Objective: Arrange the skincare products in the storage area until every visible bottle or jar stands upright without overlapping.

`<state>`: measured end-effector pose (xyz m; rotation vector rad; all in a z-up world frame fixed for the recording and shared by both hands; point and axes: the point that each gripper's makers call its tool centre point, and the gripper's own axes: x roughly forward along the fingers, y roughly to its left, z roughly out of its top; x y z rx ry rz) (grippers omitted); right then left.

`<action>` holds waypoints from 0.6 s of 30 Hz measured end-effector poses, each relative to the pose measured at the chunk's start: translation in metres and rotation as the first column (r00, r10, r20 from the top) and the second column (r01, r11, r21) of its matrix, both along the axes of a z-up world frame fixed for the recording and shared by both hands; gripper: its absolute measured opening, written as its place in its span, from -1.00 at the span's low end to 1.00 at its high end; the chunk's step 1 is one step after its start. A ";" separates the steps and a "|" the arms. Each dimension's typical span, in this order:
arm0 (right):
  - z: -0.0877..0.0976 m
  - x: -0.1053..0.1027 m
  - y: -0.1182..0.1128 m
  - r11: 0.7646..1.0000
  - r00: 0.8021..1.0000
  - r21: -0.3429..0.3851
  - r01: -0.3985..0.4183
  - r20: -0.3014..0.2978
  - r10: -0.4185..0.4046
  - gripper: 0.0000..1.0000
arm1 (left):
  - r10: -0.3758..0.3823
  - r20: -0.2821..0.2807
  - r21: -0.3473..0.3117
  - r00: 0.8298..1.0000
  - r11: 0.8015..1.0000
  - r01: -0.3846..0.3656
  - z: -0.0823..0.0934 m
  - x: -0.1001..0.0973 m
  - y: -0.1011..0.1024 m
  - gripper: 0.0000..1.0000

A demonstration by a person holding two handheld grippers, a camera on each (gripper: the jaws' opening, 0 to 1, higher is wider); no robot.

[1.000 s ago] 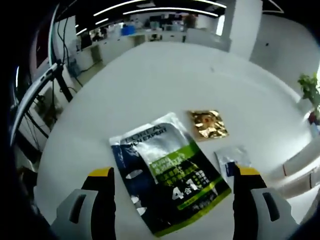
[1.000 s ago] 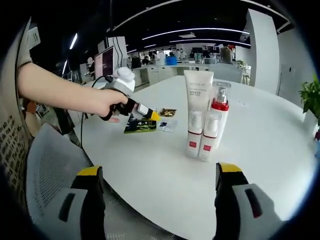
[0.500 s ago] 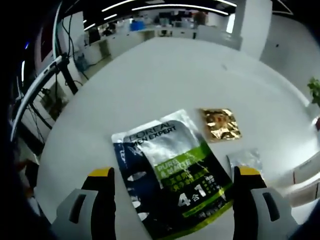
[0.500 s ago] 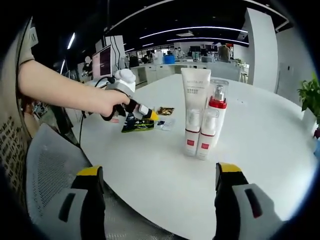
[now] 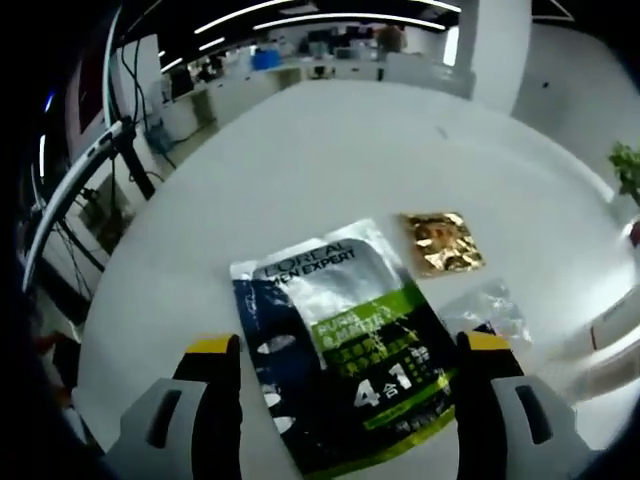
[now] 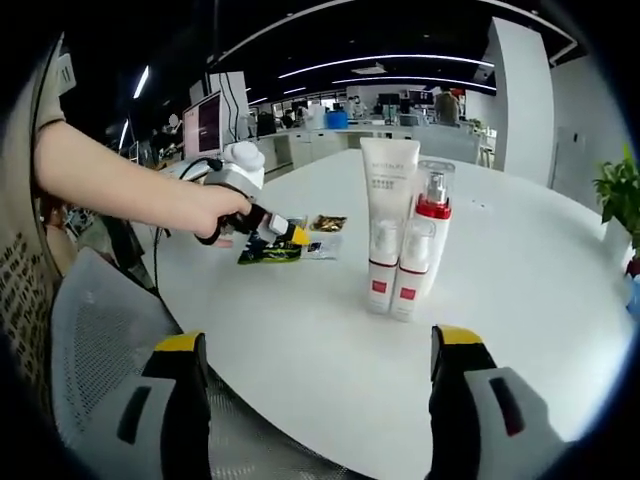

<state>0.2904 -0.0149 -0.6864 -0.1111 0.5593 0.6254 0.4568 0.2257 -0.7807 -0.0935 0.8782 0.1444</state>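
Observation:
A dark blue, silver and green L'Oreal sachet (image 5: 345,340) lies flat on the white round table (image 5: 330,160), between the jaws of my open left gripper (image 5: 342,352). A gold foil sachet (image 5: 442,241) and a clear small sachet (image 5: 487,308) lie just right of it. In the right gripper view a white tube (image 6: 385,225) and a clear pump bottle with red cap (image 6: 421,240) stand upright side by side. My right gripper (image 6: 318,350) is open, well short of them. The left gripper (image 6: 268,224), held by a person's hand, hovers over the sachets (image 6: 270,251).
A grey mesh chair (image 6: 110,340) sits by the table's near edge. A stand with cables (image 5: 95,170) is left of the table. A green plant (image 6: 622,200) is at the far right. Office desks fill the background.
The left gripper has crept a little closer over the L'Oreal sachet and its jaws have narrowed slightly. The tube and bottle stay put; the right view barely shifts.

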 end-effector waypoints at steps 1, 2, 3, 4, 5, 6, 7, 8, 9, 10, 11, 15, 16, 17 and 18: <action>0.000 0.000 0.000 1.000 1.000 0.000 0.000 0.000 0.000 0.84 | -0.003 0.003 0.001 1.000 1.000 0.003 0.000 -0.001 0.001 0.65; 0.000 0.000 0.000 1.000 1.000 0.000 -0.001 0.001 0.001 0.84 | -0.006 0.006 0.002 1.000 1.000 0.006 0.001 -0.002 0.002 0.60; 0.000 0.000 0.000 1.000 1.000 -0.001 -0.001 0.001 0.001 0.84 | -0.009 0.010 0.000 1.000 1.000 0.009 0.001 -0.003 0.003 0.56; 0.000 0.000 0.000 1.000 1.000 -0.001 -0.002 0.001 0.002 0.84 | -0.013 0.013 0.003 1.000 1.000 0.012 0.001 -0.004 0.005 0.53; 0.000 0.000 0.000 1.000 1.000 -0.002 -0.003 0.002 0.003 0.84 | -0.011 0.020 -0.007 1.000 1.000 0.012 0.002 -0.003 0.006 0.51; 0.000 0.000 0.001 1.000 1.000 -0.003 -0.003 0.003 0.003 0.84 | -0.016 0.020 -0.005 1.000 1.000 0.016 0.002 -0.004 0.007 0.50; 0.000 0.000 0.001 1.000 1.000 -0.004 -0.003 0.003 0.003 0.84 | -0.021 0.018 -0.002 1.000 1.000 0.021 0.001 -0.004 0.007 0.48; 0.000 0.000 0.000 1.000 1.000 -0.006 -0.004 0.003 0.004 0.84 | -0.024 0.018 0.001 1.000 1.000 0.024 0.001 -0.004 0.008 0.47; 0.000 0.000 0.000 1.000 1.000 -0.007 -0.004 0.004 0.004 0.84 | -0.020 0.019 0.001 1.000 1.000 0.020 0.001 -0.004 0.011 0.46; 0.000 0.000 0.000 1.000 1.000 -0.008 -0.004 0.004 0.004 0.84 | -0.014 0.020 0.000 1.000 1.000 0.014 0.001 -0.004 0.013 0.45; 0.000 0.000 0.000 1.000 1.000 -0.010 -0.004 0.004 0.004 0.83 | -0.012 0.019 0.004 1.000 1.000 0.012 0.001 -0.005 0.016 0.44; 0.000 -0.001 0.000 1.000 1.000 -0.015 -0.006 0.005 0.006 0.83 | -0.034 0.030 0.029 0.999 0.999 0.033 0.003 -0.004 0.024 0.26; 0.000 -0.001 0.000 1.000 1.000 -0.015 -0.006 0.005 0.006 0.83 | -0.029 0.031 0.025 0.999 0.999 0.028 0.002 -0.004 0.026 0.25; 0.000 -0.001 0.001 1.000 1.000 -0.017 -0.006 0.006 0.007 0.83 | -0.030 0.029 0.028 0.999 0.999 0.029 0.002 -0.004 0.028 0.23; 0.000 -0.001 0.001 1.000 1.000 -0.018 -0.007 0.005 0.007 0.83 | -0.031 0.028 0.028 0.999 0.999 0.030 0.002 -0.004 0.029 0.22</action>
